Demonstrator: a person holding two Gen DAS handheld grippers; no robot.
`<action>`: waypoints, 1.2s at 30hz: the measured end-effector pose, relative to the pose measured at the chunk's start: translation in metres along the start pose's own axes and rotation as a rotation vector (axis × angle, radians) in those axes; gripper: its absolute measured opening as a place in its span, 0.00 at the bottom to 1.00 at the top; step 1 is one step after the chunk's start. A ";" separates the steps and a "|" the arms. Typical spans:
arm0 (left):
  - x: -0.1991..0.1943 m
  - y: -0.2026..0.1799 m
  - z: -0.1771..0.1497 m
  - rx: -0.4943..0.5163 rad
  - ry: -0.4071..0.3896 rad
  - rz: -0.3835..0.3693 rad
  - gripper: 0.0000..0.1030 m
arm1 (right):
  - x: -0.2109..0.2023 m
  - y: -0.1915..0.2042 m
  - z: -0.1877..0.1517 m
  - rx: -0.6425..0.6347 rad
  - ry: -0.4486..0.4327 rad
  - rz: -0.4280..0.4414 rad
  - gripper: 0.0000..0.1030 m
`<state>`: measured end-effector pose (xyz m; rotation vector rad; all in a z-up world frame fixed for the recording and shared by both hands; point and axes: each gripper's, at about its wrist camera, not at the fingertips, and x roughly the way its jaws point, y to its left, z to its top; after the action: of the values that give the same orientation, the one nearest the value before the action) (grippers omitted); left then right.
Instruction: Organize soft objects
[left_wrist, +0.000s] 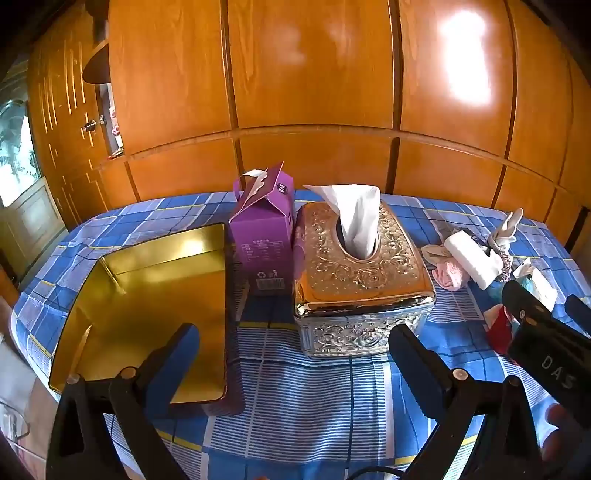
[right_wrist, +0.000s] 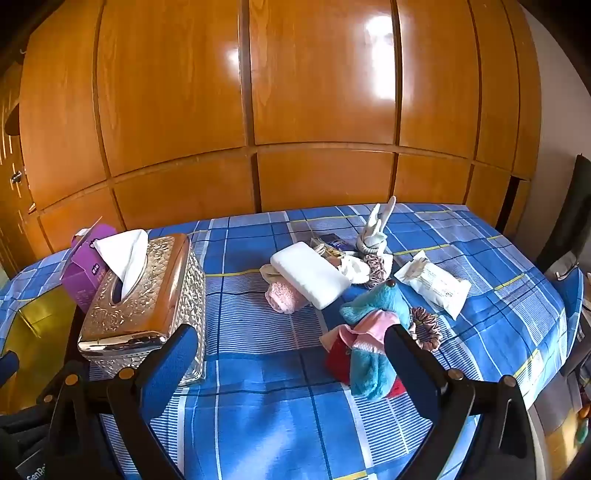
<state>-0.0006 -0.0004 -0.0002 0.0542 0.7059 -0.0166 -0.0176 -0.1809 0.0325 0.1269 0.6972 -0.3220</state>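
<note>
Hovering over the blue checked cloth (right_wrist: 266, 417), the left gripper (left_wrist: 291, 354) and right gripper (right_wrist: 286, 356) both stand wide apart, empty. The pile of soft cloths (right_wrist: 365, 332) lies right of the tissue box (right_wrist: 144, 295), the gold tin (left_wrist: 147, 314) left.

White letters "DAS" on the black body of the right gripper (left_wrist: 546, 354) in the left wrist view; print and barcode on the purple carton (left_wrist: 264, 236), too small to read; "Gen…" cut off on a black device (right_wrist: 35, 474) at the lower left edge
</note>
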 end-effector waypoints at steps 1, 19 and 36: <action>0.000 0.000 0.000 0.003 0.001 0.002 0.99 | 0.000 0.000 0.000 0.001 0.000 0.000 0.99; -0.002 0.007 0.000 -0.006 -0.008 0.002 0.99 | -0.001 0.002 -0.001 -0.004 -0.001 0.001 0.99; -0.005 0.007 -0.001 -0.008 -0.008 0.004 1.00 | 0.000 0.003 -0.001 -0.003 -0.002 0.008 0.99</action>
<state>-0.0042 0.0065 0.0025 0.0479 0.6982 -0.0105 -0.0176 -0.1779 0.0319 0.1265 0.6947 -0.3138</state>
